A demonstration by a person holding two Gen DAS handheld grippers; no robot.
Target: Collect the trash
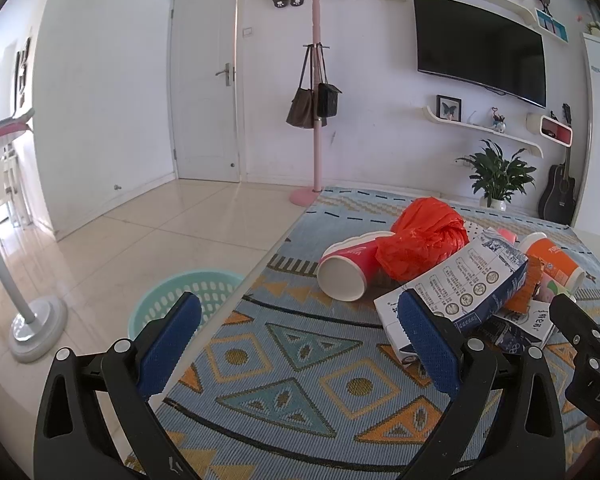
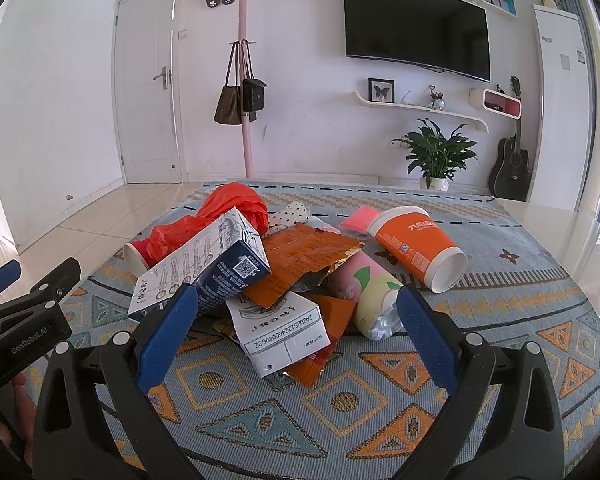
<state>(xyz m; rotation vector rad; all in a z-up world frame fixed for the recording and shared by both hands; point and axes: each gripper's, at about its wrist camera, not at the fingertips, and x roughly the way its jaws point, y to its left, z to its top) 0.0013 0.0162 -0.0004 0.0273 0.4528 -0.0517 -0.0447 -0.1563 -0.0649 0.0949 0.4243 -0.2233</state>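
Trash sits heaped on the patterned cloth (image 2: 380,400) that covers your tabletop (image 2: 572,224), just ahead of both tools. At the near edge of the heap a flattened white carton (image 2: 278,330) lies with its printed code facing you, resting on an orange wrapper (image 2: 324,344). A blue and white milk carton (image 2: 204,264) leans across the left side of the pile, tilted, its low end just beside the left pad of your right tool (image 2: 296,324). Behind it a second, crumpled orange wrapper (image 2: 304,256) spreads over the middle, and a pink and yellow bottle (image 2: 366,292) lies on its side to the right of that, its clear end near the right pad. An orange paper cup (image 2: 416,248) lies tipped over further right, mouth towards you, with a small pink scrap (image 2: 360,216) touching its far end. A bunched red plastic bag (image 2: 220,212) covers the back left of the heap and partly hides a red paper cup (image 1: 348,264), which lies on its side with its white mouth open towards your left tool (image 1: 300,332).

Your right tool stands wide, pads on either side of the heap's near edge, holding nothing. Your left tool is also wide and empty, over bare cloth to the left of the pile, its right pad overlapping the milk carton in its own view; whether they touch cannot be told.

Beyond the tabletop's left edge a pale green basket (image 1: 204,292) stands on the tiled floor (image 1: 140,232), near a grey stand base (image 1: 36,328).
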